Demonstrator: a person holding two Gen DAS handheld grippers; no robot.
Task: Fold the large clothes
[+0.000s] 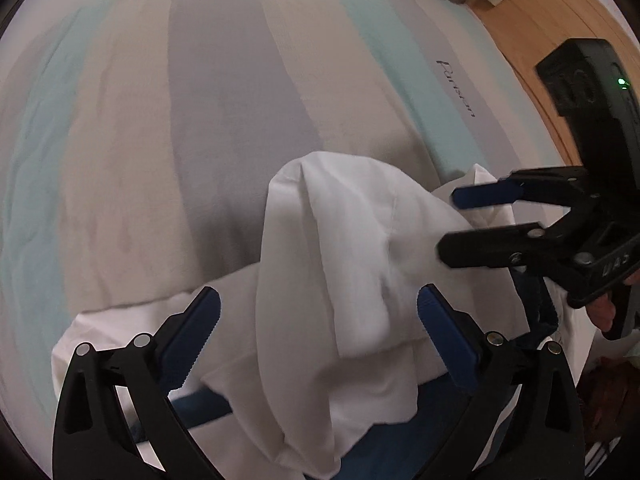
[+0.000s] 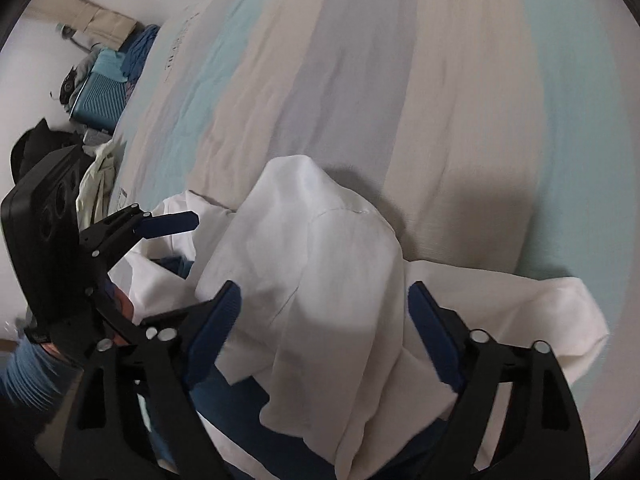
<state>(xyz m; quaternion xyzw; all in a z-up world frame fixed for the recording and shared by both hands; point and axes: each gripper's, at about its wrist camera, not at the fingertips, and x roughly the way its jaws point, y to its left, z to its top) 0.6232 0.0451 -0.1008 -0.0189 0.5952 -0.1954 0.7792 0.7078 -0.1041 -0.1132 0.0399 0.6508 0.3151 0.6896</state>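
A white garment with dark blue parts lies heaped on the striped bed cover, one fold standing up in a peak. My left gripper is open, its blue pads on either side of that fold and apart from it. My right gripper comes in from the right, open, with its tips over the cloth's right side. In the right wrist view the same white garment rises between the wide-open fingers of the right gripper. The left gripper's upper finger shows at the left; its lower finger is hidden.
The bed cover has teal, beige and grey stripes. Wooden floor borders the bed. A teal suitcase and loose clothes lie beside the bed. A hand and a blue sleeve hold the grippers.
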